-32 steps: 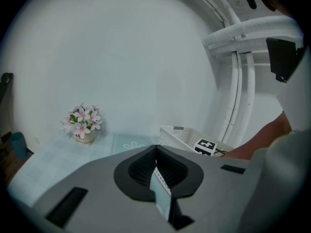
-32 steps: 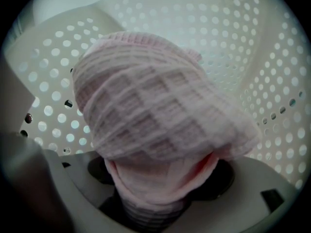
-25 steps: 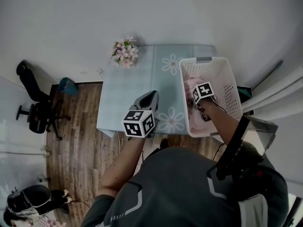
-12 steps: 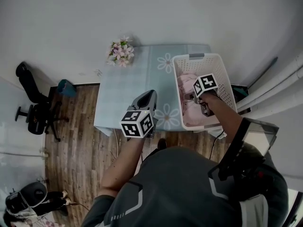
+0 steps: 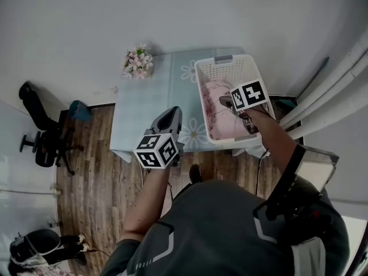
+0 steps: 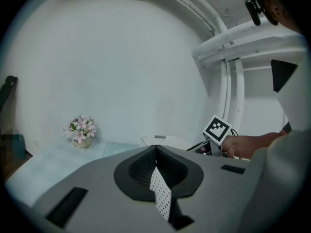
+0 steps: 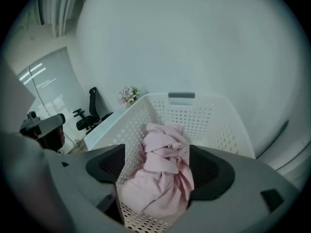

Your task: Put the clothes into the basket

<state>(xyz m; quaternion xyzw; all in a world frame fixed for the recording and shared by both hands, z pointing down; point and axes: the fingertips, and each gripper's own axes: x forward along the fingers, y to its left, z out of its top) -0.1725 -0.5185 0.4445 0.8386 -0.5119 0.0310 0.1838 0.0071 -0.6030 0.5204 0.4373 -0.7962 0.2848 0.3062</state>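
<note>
A white perforated basket stands on the right part of the pale blue table. A crumpled pink garment lies inside it. My right gripper hovers over the basket's near half, open, with nothing between its pads. In the right gripper view the pink garment lies below the spread jaws, inside the basket. My left gripper is held over the table's near edge, shut and empty. In the left gripper view its jaws meet.
A small pot of pink flowers stands at the table's far left corner. A black office chair is on the wood floor to the left. White pipes run along the wall right of the basket.
My right gripper has lifted off the pink garment and come back over the basket's near side. The left gripper has kept its place. The head view has shifted, so table and basket sit higher and further left.
</note>
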